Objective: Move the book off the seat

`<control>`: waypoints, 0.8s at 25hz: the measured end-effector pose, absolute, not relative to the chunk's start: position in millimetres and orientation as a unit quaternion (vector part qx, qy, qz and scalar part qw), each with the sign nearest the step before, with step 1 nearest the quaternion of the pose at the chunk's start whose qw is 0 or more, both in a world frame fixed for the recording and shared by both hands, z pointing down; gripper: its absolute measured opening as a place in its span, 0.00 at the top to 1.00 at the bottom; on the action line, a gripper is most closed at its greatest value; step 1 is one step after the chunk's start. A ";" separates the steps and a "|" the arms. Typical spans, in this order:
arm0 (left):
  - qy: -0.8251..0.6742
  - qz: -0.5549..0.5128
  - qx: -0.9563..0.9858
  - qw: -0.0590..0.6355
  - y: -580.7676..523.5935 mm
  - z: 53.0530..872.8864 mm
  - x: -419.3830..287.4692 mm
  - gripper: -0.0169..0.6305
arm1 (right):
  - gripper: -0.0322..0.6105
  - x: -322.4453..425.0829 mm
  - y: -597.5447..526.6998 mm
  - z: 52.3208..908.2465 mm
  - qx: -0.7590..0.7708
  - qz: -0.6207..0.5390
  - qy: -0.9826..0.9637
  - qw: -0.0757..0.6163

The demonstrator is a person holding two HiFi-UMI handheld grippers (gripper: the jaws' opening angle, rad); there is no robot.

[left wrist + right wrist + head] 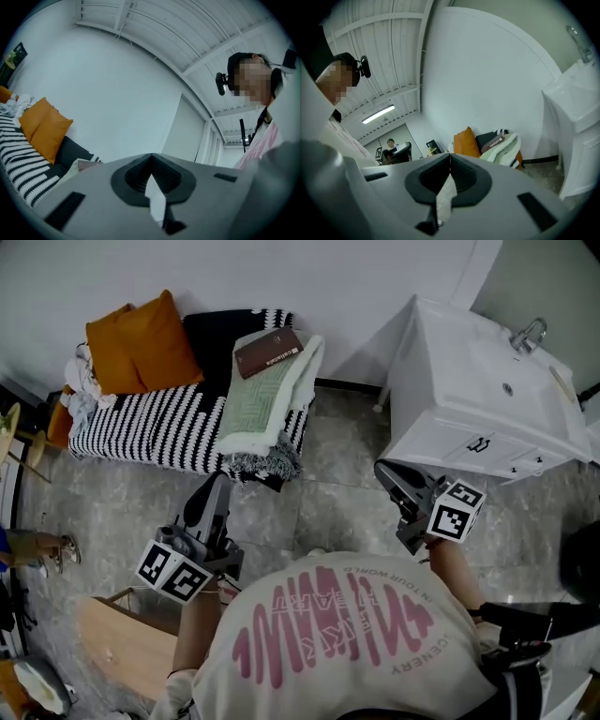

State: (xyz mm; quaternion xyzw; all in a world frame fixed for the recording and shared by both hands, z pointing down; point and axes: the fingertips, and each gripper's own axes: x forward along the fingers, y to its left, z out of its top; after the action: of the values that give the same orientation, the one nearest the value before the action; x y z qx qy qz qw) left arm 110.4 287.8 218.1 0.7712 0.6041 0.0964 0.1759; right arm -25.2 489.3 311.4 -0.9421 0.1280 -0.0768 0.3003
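Pink-print shirt (347,634), L gripper (217,483) & R gripper (383,469), jaws together, empty; book (268,352) on blanket (258,399), well apart.

1. Head view: set above the person's shoulders and looking steeply down. The black-and-white striped fabric seat (141,432) lies well off at 11 o'clock.
2. Left gripper view: low and facing level, with the seat fairly near at 8 o'clock.
3. Right gripper view: low and level, with the seat farther off at 4 o'clock.
4. All three views share the seat and its square orange cushions (141,343).
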 end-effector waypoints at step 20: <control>0.540 0.062 0.838 0.055 261.2 226.6 161.0 0.96 | 0.93 31.3 480.3 309.7 -0.930 -0.099 0.141 0.325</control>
State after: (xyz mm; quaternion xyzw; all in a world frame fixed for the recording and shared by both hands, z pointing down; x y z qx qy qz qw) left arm 161.0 261.2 226.6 0.8377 0.5397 0.0625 0.0552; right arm 31.3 480.3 309.7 -0.9300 0.1406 -0.0986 0.3249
